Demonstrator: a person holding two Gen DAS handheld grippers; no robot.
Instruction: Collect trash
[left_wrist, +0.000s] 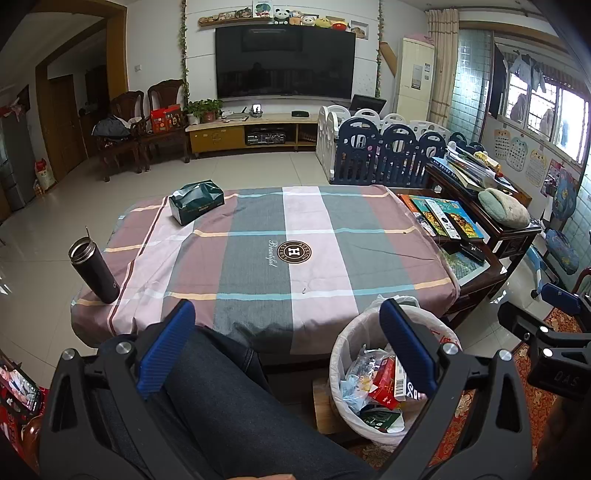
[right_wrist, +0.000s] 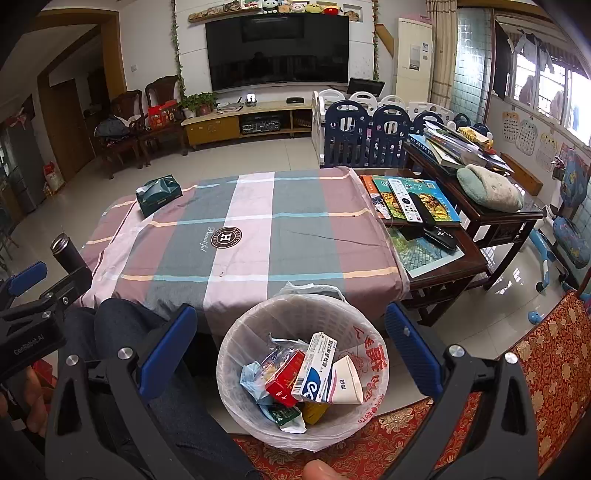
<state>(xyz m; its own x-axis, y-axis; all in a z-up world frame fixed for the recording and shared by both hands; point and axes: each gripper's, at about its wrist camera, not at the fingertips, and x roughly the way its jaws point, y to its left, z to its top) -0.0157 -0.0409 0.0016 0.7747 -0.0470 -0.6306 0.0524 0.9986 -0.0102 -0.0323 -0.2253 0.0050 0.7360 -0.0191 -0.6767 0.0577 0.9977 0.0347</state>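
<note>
Beside the table's near edge: stood the trash bin (right_wrist: 303, 373), on the floor, lined with a thin white bag.
Bin contents: held a red carton (right_wrist: 284, 380), a white-and-blue box (right_wrist: 314, 367) with a barcode, a pale folded carton (right_wrist: 345, 384), plus green and yellow wrappers beneath; piled loosely, as if dropped in from above.
Right gripper (right_wrist: 291, 347): hung directly over the bin, fingers spread wide apart, nothing between them; likely placed there to let trash fall straight in.
Left gripper (left_wrist: 288, 347): hovered left of the bin above a denim-clad knee, fingers likewise spread and empty; kept out of the dropping path, by the look of it.
Table (left_wrist: 258, 236): lay just beyond the bin, under a plaid cloth printed "Beautiful" around a round "H" emblem.
On the table, far-left from the bin: sat a green tissue box (left_wrist: 197, 201), and nearer the left edge a dark flask (left_wrist: 94, 271) with its lid off; neither obviously trash.
Right of the bin: stood a dark side table (right_wrist: 476, 218) stacked with books and remotes.
Writing: red characters on the bin bag, too distorted to read; "DAS" on the right tool's body seen from the left camera.
Progress: judged nearly finished, no loose litter showing on the cloth.
</note>
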